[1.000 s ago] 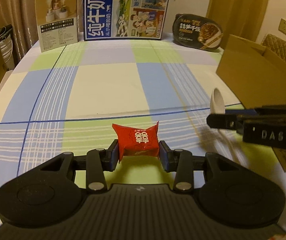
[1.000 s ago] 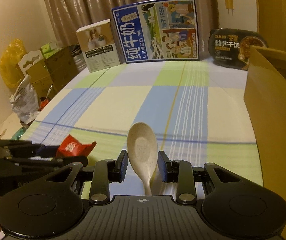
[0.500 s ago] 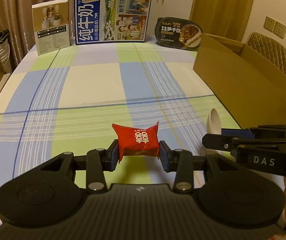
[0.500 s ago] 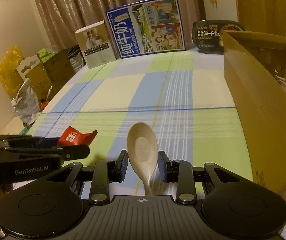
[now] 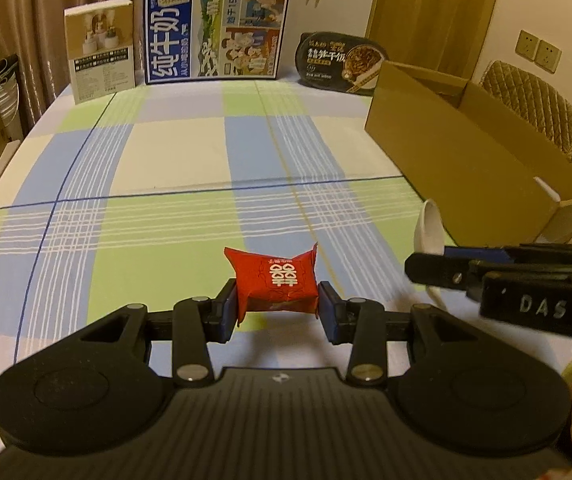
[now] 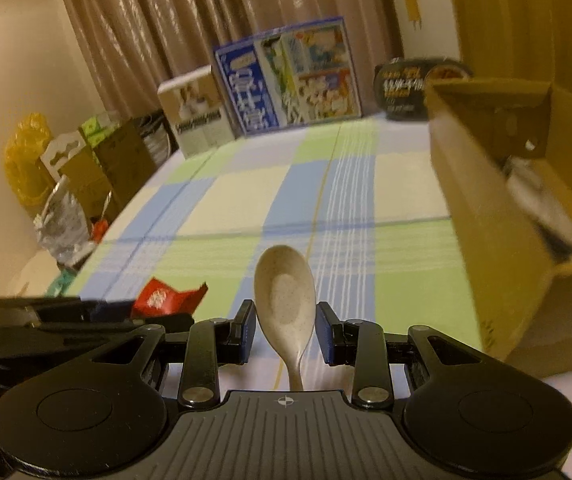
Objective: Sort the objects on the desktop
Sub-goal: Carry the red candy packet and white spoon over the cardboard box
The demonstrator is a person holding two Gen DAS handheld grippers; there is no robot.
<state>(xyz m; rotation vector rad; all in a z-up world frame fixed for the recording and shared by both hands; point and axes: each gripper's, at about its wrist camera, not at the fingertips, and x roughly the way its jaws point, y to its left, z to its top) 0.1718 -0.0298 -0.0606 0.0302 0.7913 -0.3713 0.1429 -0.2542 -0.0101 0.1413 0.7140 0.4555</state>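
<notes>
Left-wrist view: left tool (image 5: 278, 310) clamps a red foil packet (image 5: 276, 282); right tool (image 6: 285, 334) pinches a beige speckled plastic spoon (image 6: 285, 304) (open brown cardboard box (image 6: 486, 216) beside).

1. The left gripper (image 5: 278, 312) has its jaws closed on a red packet (image 5: 276, 282), held above the checked surface (image 5: 166, 168).
2. Right of the packet, the right gripper (image 5: 418, 268) reaches in from the side, gripping a pale spoon (image 5: 429, 226) whose bowl points up.
3. Beyond the spoon, to the packet's far right, stands an open cardboard box (image 5: 466, 160).
4. Far behind the packet, a white carton (image 5: 100, 50), a blue milk box (image 5: 214, 30) and a black meal tray (image 5: 340, 62) line the surface's back edge.
</notes>
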